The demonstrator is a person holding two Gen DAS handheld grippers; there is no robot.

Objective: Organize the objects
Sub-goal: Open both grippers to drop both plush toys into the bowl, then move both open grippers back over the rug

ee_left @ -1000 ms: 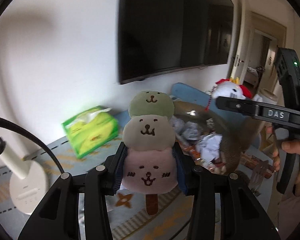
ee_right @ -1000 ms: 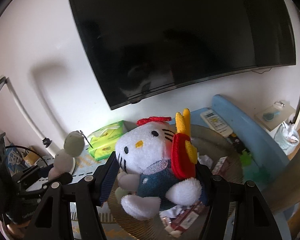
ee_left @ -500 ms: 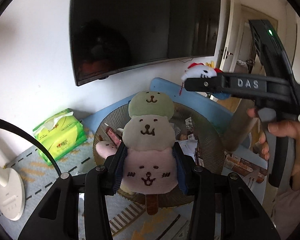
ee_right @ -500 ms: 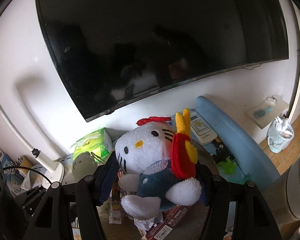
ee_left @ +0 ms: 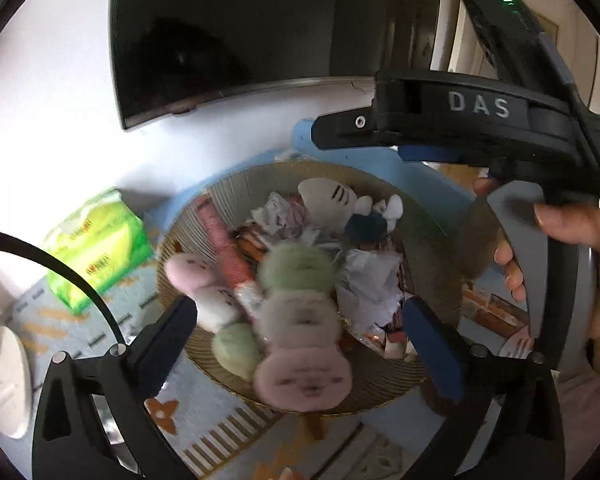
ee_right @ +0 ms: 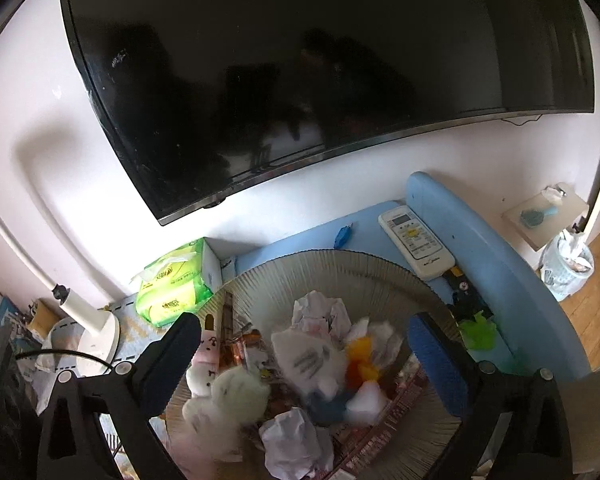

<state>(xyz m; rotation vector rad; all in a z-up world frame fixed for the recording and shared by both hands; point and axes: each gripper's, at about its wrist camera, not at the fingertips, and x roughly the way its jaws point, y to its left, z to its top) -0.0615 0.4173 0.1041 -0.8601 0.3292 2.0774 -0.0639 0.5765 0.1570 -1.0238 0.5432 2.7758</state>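
My left gripper [ee_left: 300, 344] hangs over a round woven basket [ee_left: 380, 392], and its jaws are opening wide. Between them, touching neither pad, a blurred stacked-faces plush on a stick [ee_left: 300, 328] drops toward the basket. My right gripper [ee_right: 306, 350] is over the same basket [ee_right: 340, 258], its jaws also opening. A blurred white cat plush [ee_right: 312, 356] falls free between them. In the left wrist view that cat plush [ee_left: 332, 196] lies at the basket's far side. A person's hand [ee_left: 560, 232] holds the right gripper's handle.
The basket holds crumpled paper [ee_left: 372, 280], wrappers and another pink-headed plush [ee_left: 204, 284]. A green tissue pack [ee_right: 176, 284] and a white lamp base [ee_right: 96, 340] stand to its left. A remote [ee_right: 416, 240] lies behind it, below a wall TV [ee_right: 300, 80]. A waste bin [ee_right: 568, 264] is far right.
Both grippers went from shut on their plush toys to wide open. The toys have come free and are dropping into the basket. Both grippers moved closer over the basket.
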